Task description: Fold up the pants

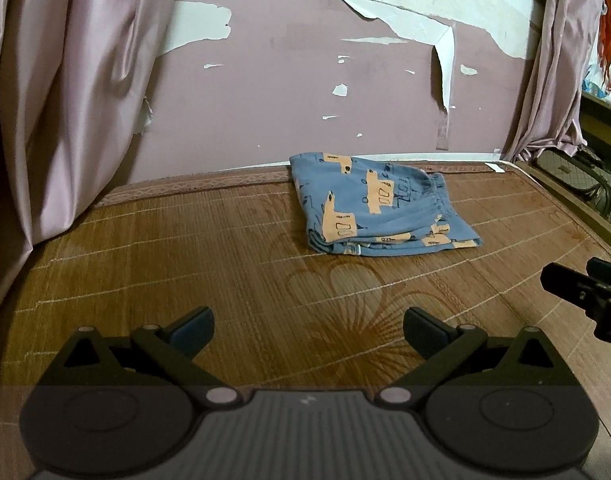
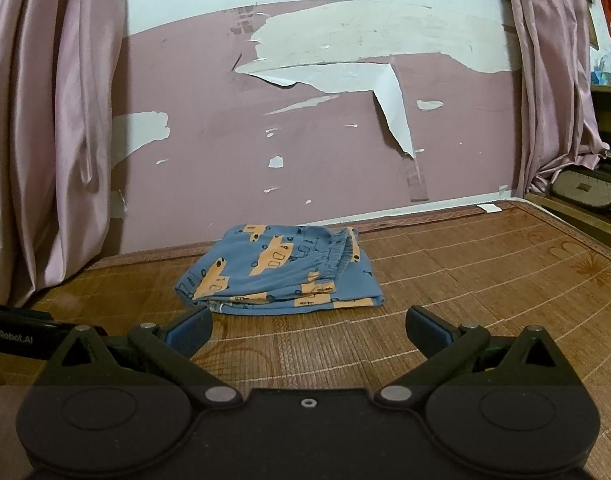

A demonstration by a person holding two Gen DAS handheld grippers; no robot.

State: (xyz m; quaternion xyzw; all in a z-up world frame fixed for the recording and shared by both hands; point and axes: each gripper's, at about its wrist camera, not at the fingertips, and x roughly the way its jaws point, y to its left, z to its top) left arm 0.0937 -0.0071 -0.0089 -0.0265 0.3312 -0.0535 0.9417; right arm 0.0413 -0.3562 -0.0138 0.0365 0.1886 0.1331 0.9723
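Our pants [image 1: 379, 210] lie folded at the far side, seemingly finished; left gripper [image 1: 308, 330] and right gripper [image 2: 308, 330] gape empty.

I saw the pants [image 2: 281, 272] were soft matt cloth, printed. Under them lay a woven bamboo mat [image 1: 185, 248], finely ribbed with a slight sheen. The curtains [image 1: 65, 80] looked like satiny, glossy fabric. The wall [image 2: 225, 152] had matt covering peeling like paper. My grippers' fingers [image 1: 193, 330] looked like matt plastic, with metal rivets.
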